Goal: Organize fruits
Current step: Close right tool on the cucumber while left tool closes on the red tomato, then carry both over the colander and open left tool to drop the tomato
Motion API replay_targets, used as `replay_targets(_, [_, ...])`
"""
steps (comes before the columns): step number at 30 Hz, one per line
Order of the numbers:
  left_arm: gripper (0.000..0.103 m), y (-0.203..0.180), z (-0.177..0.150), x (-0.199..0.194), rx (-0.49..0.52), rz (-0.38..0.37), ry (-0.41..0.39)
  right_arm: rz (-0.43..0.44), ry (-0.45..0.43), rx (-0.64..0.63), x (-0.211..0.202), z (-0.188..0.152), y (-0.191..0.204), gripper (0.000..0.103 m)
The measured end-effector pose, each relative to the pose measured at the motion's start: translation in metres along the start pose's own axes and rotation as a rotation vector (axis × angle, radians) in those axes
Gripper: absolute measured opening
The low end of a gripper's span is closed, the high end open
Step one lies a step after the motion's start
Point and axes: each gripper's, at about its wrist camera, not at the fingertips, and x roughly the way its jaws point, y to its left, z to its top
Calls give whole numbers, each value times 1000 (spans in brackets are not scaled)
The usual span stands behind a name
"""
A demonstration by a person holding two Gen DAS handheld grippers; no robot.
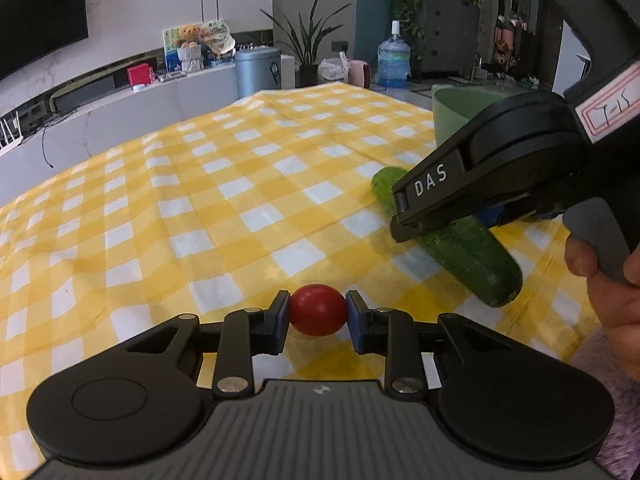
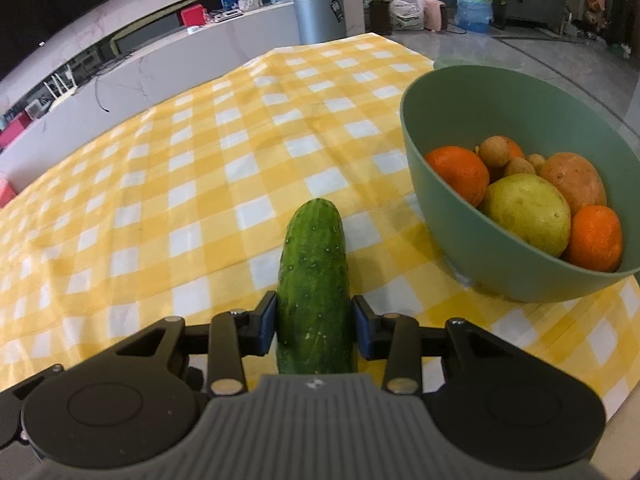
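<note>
A small red tomato point(image 1: 318, 312) rests on the yellow checked cloth, and my left gripper point(image 1: 318, 303) is shut on it, blue pads pressing both sides. My right gripper point(image 2: 314, 314) is shut on a green cucumber point(image 2: 314, 256) near its near end; the cucumber points away along the cloth. In the left wrist view the right gripper point(image 1: 400, 220) sits over the cucumber point(image 1: 480, 268), right of the tomato, with a hand point(image 1: 612, 280) on its handle. A green bowl point(image 2: 436, 200) stands to the right, holding oranges point(image 2: 460, 172), a pear point(image 2: 528, 212) and a potato point(image 2: 576, 180).
The tablecloth point(image 2: 200, 168) stretches left and ahead of both grippers. The bowl's rim point(image 1: 452, 100) shows behind the right gripper. Beyond the table are a low white cabinet point(image 1: 120, 112), a grey bin point(image 1: 256, 70), a potted plant point(image 1: 310, 40) and a water jug point(image 1: 394, 62).
</note>
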Motion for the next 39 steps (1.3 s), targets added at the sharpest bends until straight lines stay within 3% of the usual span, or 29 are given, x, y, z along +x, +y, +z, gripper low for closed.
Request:
replay_targets(7, [33, -5, 19, -23, -50, -11, -57, 144, -82, 92, -29, 5, -18, 36])
replay_targets(12, [33, -15, 48, -33, -94, -121, -81, 294, -199, 242, -64, 15, -58, 36])
replay_targets(19, [33, -32, 98, -8, -199, -318, -54, 231, -425, 442, -125, 16, -147, 36])
replay_targets(23, [33, -50, 122, 23, -215, -365, 15, 183, -490, 489, -143, 8, -185, 36])
replay_targets(28, [33, -81, 137, 47, -165, -341, 41, 170, -505, 573, -142, -2, -221, 36])
replay_targets(31, [33, -95, 137, 57, -121, -291, 51, 173, -485, 594, -135, -7, -230, 36])
replay_targets(37, [34, -102, 134, 69, -125, -266, 79, 189, -464, 601, -129, -10, -233, 36])
replay_targets(39, [49, -103, 134, 66, -116, -270, 83, 201, -465, 597, -129, -10, -231, 36])
